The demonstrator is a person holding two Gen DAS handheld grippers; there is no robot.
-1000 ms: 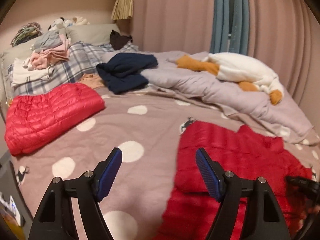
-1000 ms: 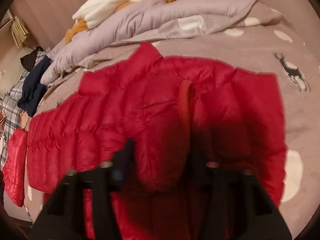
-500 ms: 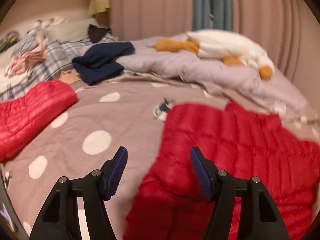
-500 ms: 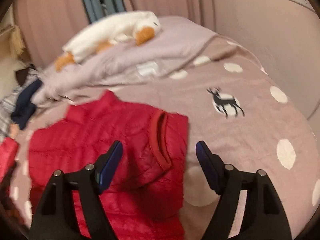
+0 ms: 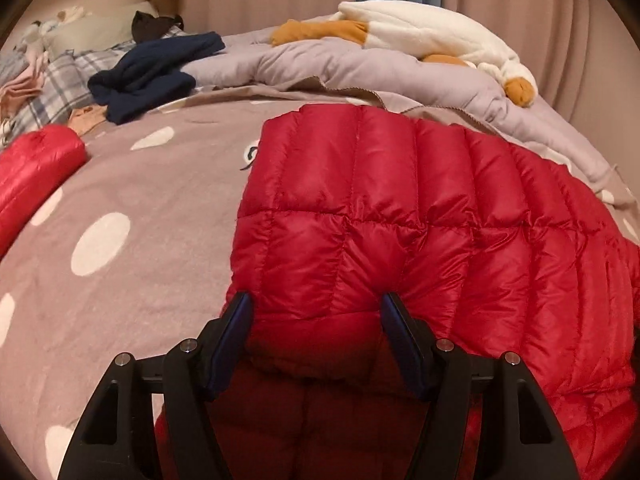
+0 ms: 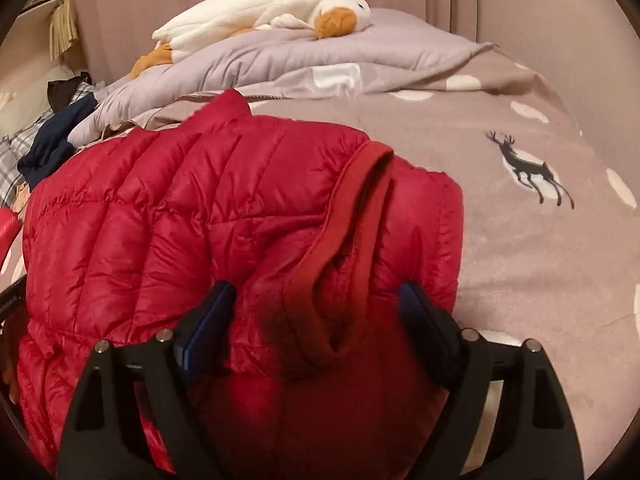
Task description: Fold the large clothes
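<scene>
The red puffer jacket [image 5: 400,216] fills the lower centre on the spotted bedspread [image 5: 120,200]. Left tongs [image 5: 316,320] and right tongs [image 6: 316,312] straddle its folds – jaws wide, the right just opened, gripping nothing. Light, slippery, springy – best pinched at stitched hems.

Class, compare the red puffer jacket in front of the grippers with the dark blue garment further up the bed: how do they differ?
The red puffer jacket is quilted and shiny; the dark blue garment looks soft and matte. The jacket lies spread out close to the cameras, while the blue garment sits bunched in a heap near the plaid bedding. The jacket looks bulkier. Both rest on the bed.
</scene>
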